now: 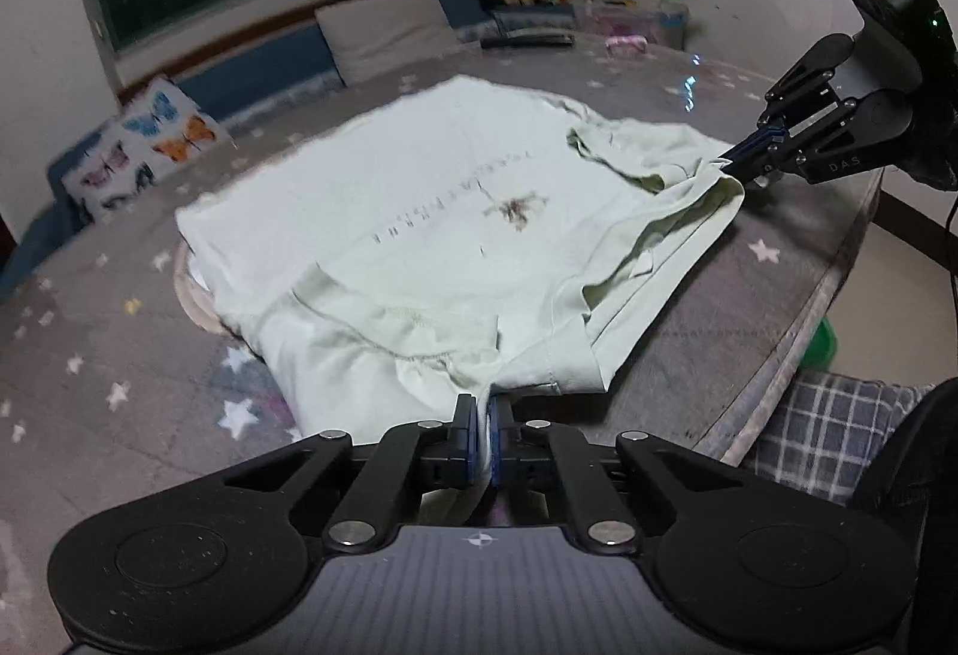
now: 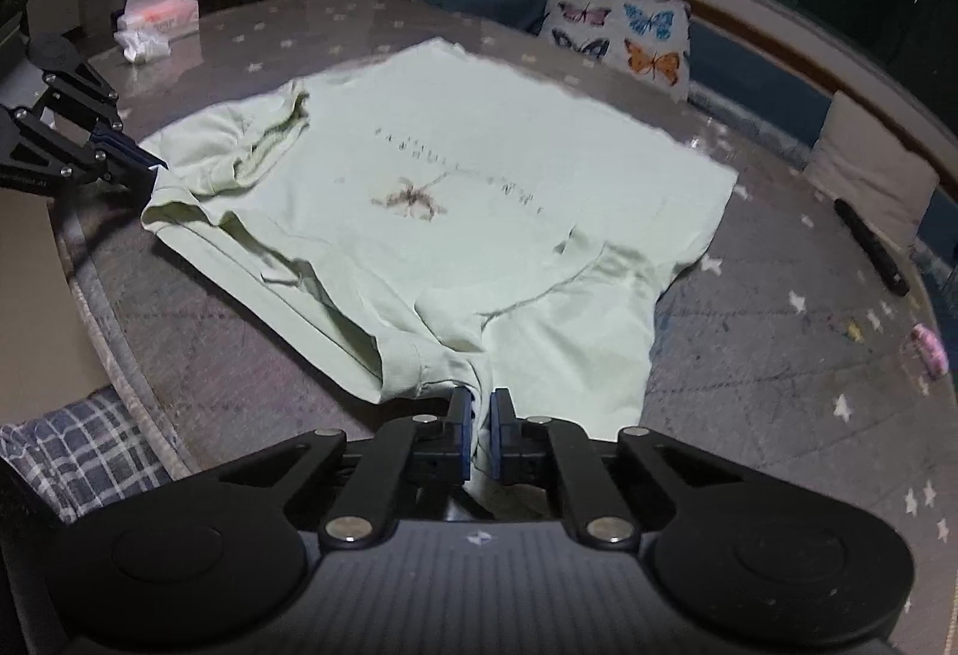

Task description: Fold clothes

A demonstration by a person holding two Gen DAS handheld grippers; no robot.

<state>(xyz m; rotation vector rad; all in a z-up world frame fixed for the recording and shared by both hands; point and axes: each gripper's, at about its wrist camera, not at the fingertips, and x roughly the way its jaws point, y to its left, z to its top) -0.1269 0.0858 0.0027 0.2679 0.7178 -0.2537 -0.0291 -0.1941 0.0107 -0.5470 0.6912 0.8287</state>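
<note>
On the tabletop (image 1: 748, 308), left wrist view: pale green T-shirt (image 1: 419, 212) lies spread, print facing up. Left tool (image 1: 484, 409) is clamped on the shirt's near edge, fabric pinched between the pads. Right tool (image 1: 733, 163) grips a bunched sleeve at the far right.

Right wrist view: right tool (image 2: 479, 403) closed on a shirt (image 2: 479, 176) fold; left tool (image 2: 157, 171) pinches the sleeve at left. Butterfly cushion (image 2: 622, 35) sits beyond.

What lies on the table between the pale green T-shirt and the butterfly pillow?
Nothing: in the right wrist view only bare star-patterned table cover separates the T-shirt from the butterfly pillow.
</note>
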